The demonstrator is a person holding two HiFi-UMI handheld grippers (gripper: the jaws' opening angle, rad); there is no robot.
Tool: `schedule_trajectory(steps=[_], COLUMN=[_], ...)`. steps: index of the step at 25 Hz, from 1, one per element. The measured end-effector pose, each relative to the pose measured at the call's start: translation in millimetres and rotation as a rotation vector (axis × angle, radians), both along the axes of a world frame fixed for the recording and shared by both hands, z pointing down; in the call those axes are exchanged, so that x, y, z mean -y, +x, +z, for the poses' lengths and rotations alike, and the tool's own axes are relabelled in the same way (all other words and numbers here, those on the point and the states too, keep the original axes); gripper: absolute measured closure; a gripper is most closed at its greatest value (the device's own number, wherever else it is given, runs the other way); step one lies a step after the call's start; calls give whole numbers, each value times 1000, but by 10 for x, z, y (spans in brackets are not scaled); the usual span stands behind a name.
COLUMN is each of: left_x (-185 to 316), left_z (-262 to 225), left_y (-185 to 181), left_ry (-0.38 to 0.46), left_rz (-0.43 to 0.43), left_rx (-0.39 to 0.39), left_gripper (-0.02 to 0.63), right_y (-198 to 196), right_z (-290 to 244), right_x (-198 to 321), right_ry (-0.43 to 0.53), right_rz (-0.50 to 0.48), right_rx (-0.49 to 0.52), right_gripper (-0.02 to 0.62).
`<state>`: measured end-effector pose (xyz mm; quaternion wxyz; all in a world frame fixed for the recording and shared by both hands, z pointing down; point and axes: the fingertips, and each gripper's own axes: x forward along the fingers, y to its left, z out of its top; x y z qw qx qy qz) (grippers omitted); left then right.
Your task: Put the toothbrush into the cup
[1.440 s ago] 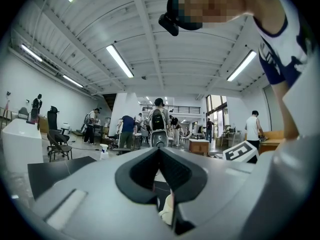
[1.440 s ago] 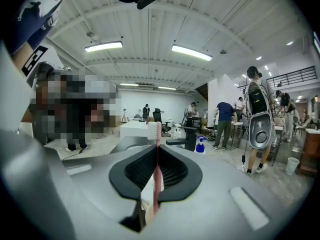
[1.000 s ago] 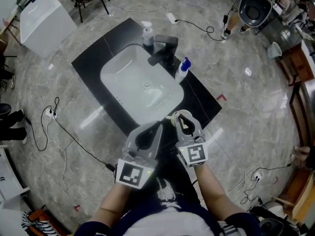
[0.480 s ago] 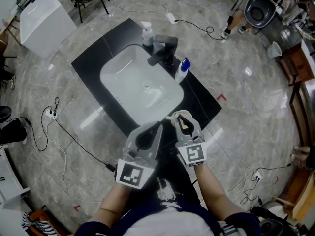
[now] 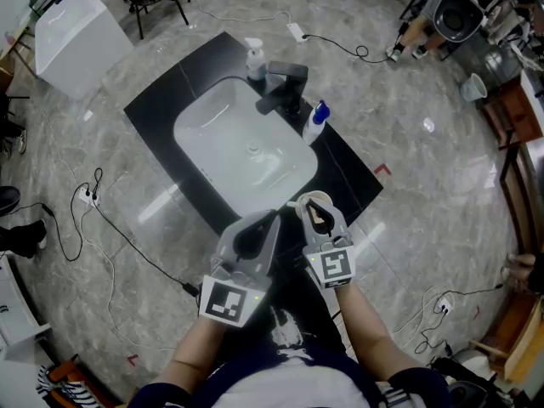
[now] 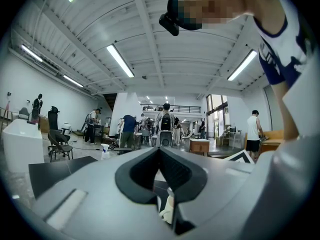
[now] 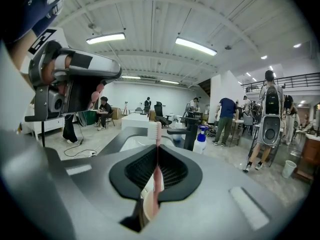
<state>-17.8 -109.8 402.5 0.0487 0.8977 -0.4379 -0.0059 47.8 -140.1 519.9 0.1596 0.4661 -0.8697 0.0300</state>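
Note:
A pink toothbrush [image 7: 156, 170] with white bristles at its top stands upright between the jaws of my right gripper [image 7: 156, 151], which is shut on its handle. In the head view that right gripper [image 5: 313, 204] hovers over the front edge of the black counter [image 5: 161, 100]. A pale rounded thing [image 7: 144, 210] shows just beneath its jaws; I cannot tell whether it is the cup. My left gripper [image 5: 257, 225] is close beside it on the left. In its own view the left gripper [image 6: 160, 151] is shut with nothing held, and a white shape [image 6: 167, 210] lies below it.
A white sink [image 5: 242, 147] is set in the counter, with a black faucet [image 5: 285, 87], a white pump bottle [image 5: 254, 58] and a blue-capped spray bottle [image 5: 315, 119] behind it. A white box [image 5: 76, 36] stands far left. Cables [image 5: 93, 202] trail over the marble floor.
Both grippers hold still with the toothbrush in the right one. Only a person at the far top right has shifted.

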Motion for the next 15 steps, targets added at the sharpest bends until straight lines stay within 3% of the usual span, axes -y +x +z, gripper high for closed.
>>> schedule_trajectory(steps=[15], left_x=[1], left_z=[45], left_y=[-13], left_ry=[-4], left_rz=[8], left_rx=[6], left_gripper=[606], right_y=[-2], right_z=[138], right_x=[-18], right_ry=[-18], right_rz=[1], right_rx=[-31], right_gripper=[583])
